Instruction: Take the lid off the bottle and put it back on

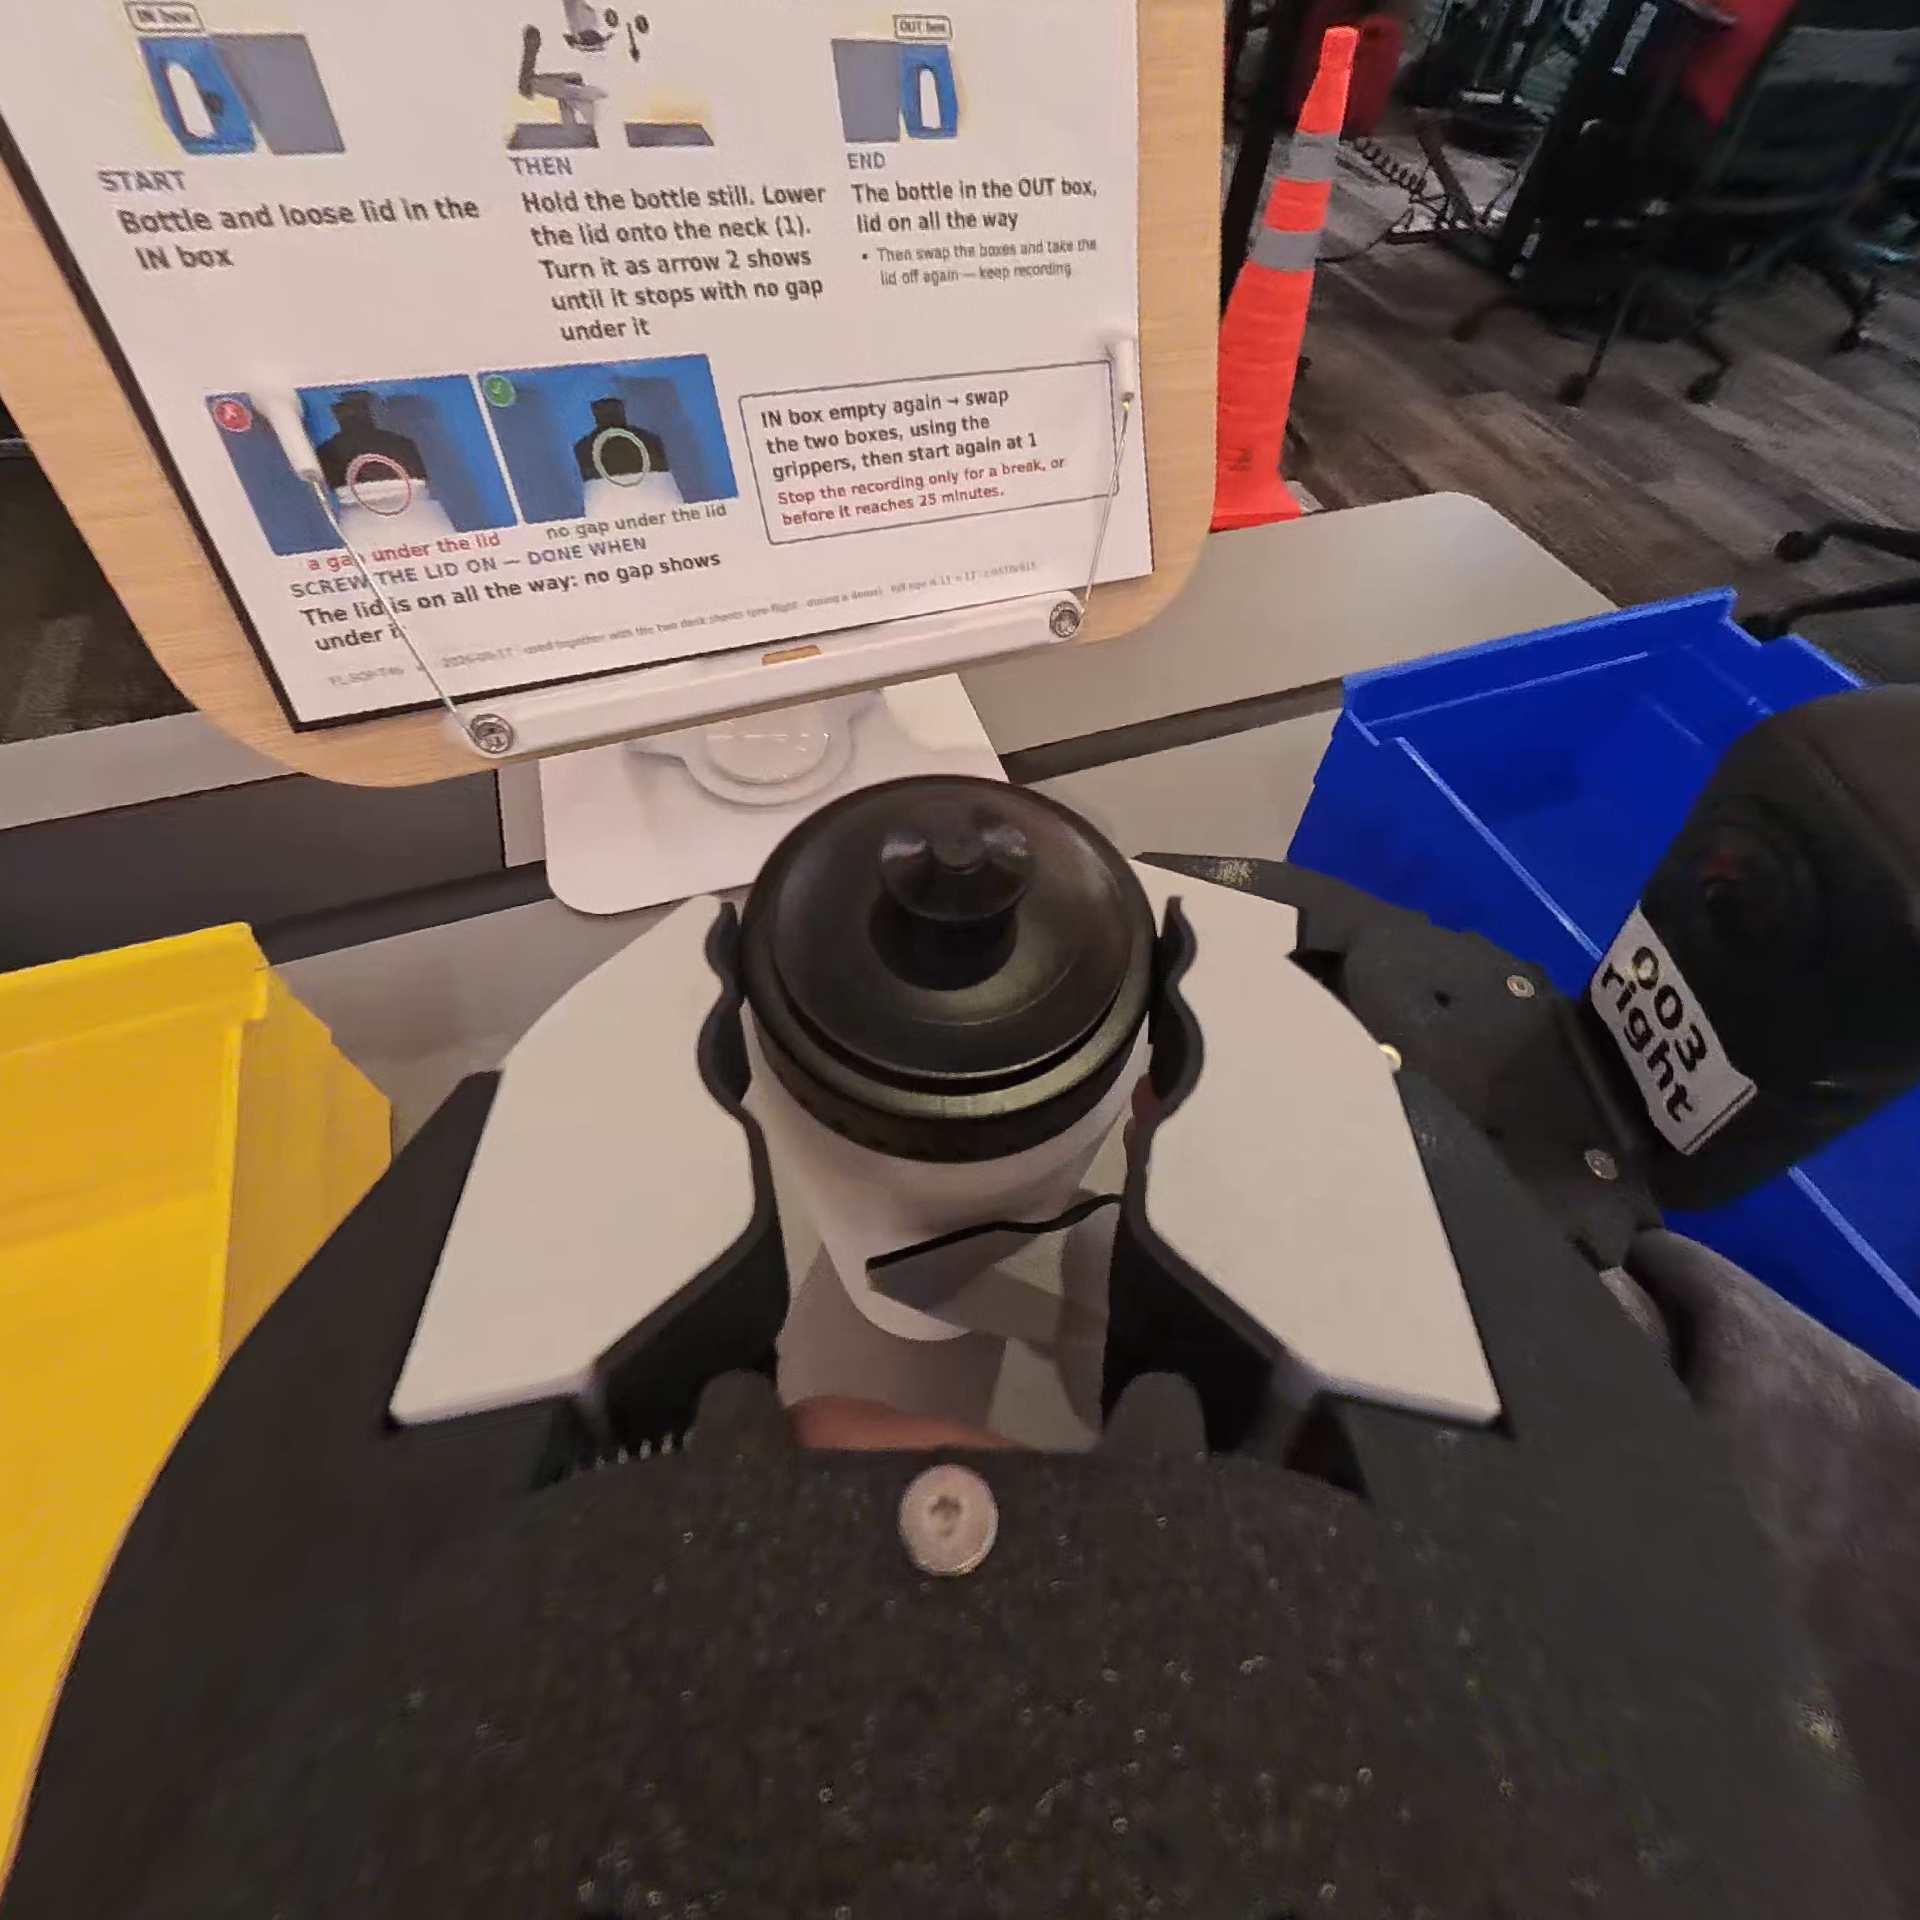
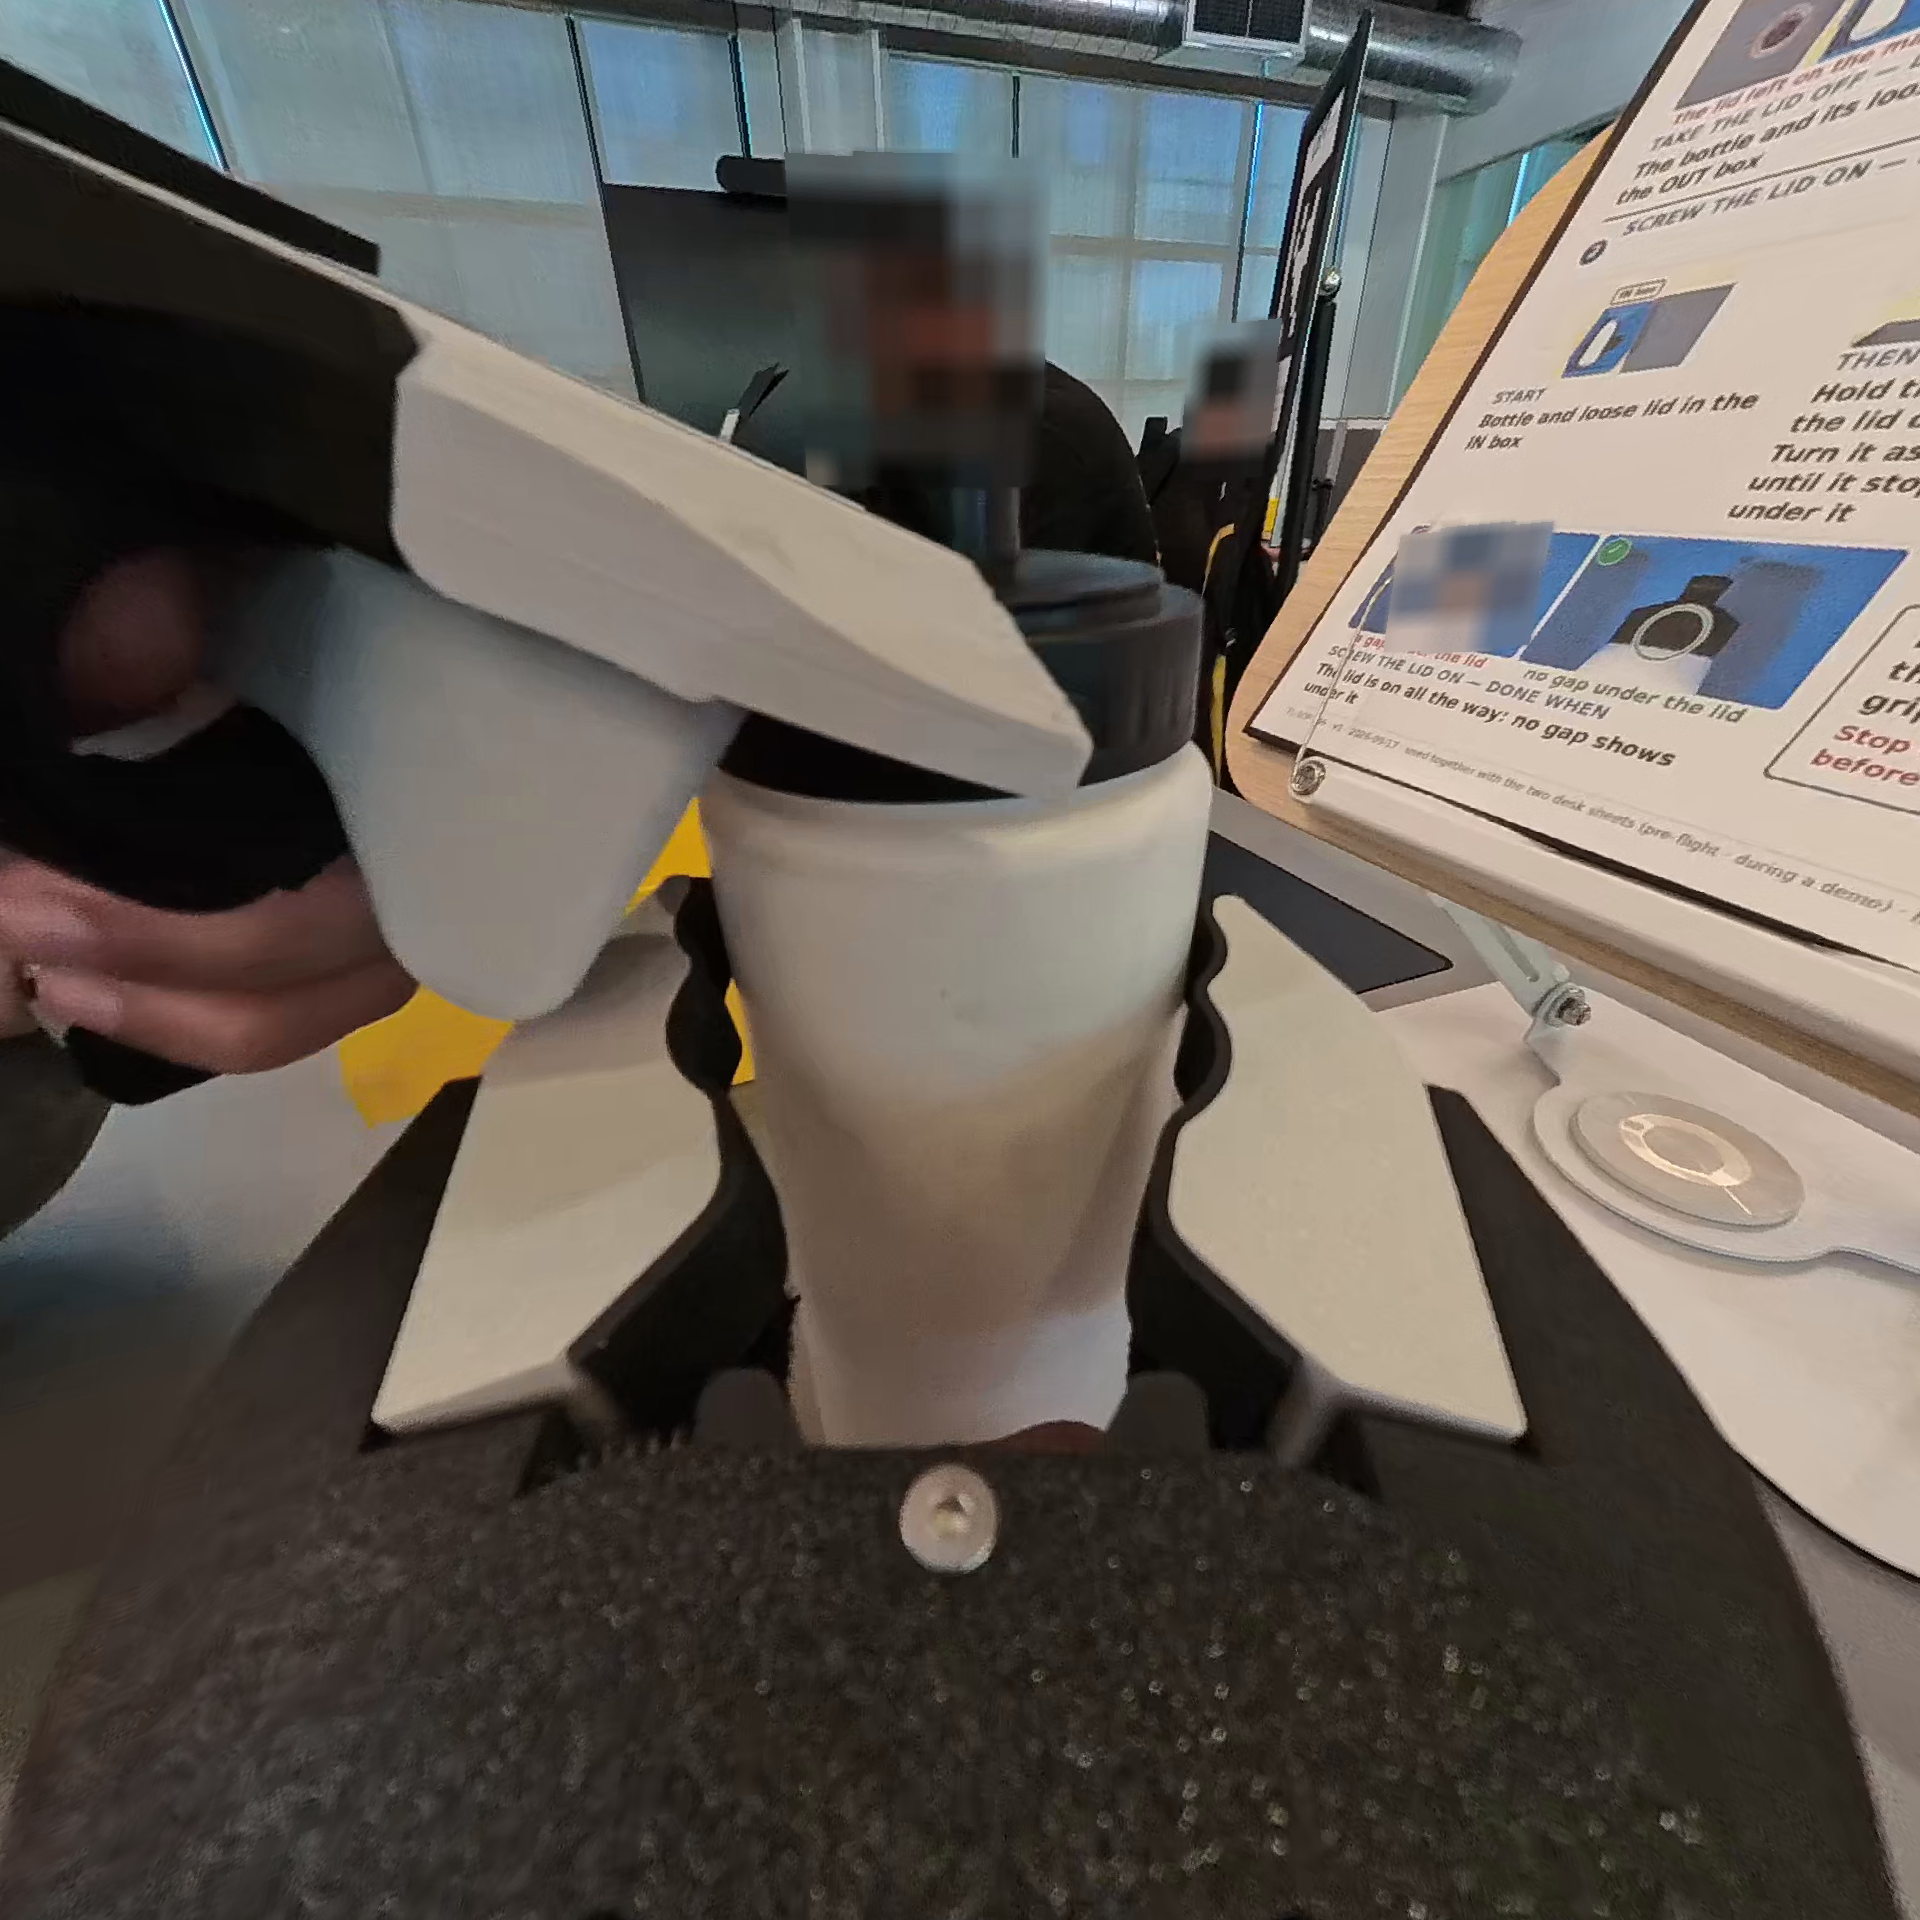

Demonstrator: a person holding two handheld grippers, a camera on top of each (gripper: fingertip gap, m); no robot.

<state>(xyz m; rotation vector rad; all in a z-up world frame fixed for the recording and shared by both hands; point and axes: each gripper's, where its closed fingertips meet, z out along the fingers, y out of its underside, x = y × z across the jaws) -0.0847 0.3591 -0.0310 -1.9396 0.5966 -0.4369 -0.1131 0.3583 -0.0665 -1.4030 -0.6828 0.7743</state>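
Note:
A white bottle (image 2: 956, 987) stands upright with a black lid (image 1: 940, 966) on its neck. My left gripper (image 1: 948, 935) comes from above and is shut on the lid's rim, one finger on each side. In the right wrist view one left finger (image 2: 675, 582) lies across the lid (image 2: 1127, 644) and hides most of it. My right gripper (image 2: 951, 925) is shut on the bottle's body, below the lid. In the left wrist view the bottle's white shoulder (image 1: 935, 1153) shows under the lid. The right gripper's black housing (image 1: 1766, 935) reaches in from the right.
A yellow bin (image 1: 156, 1195) stands at the left and a blue bin (image 1: 1558, 779) at the right. An instruction board on a white stand (image 1: 623, 364) is right behind the bottle. An orange cone (image 1: 1278, 312) is on the floor beyond. People (image 2: 1039, 468) sit across the table.

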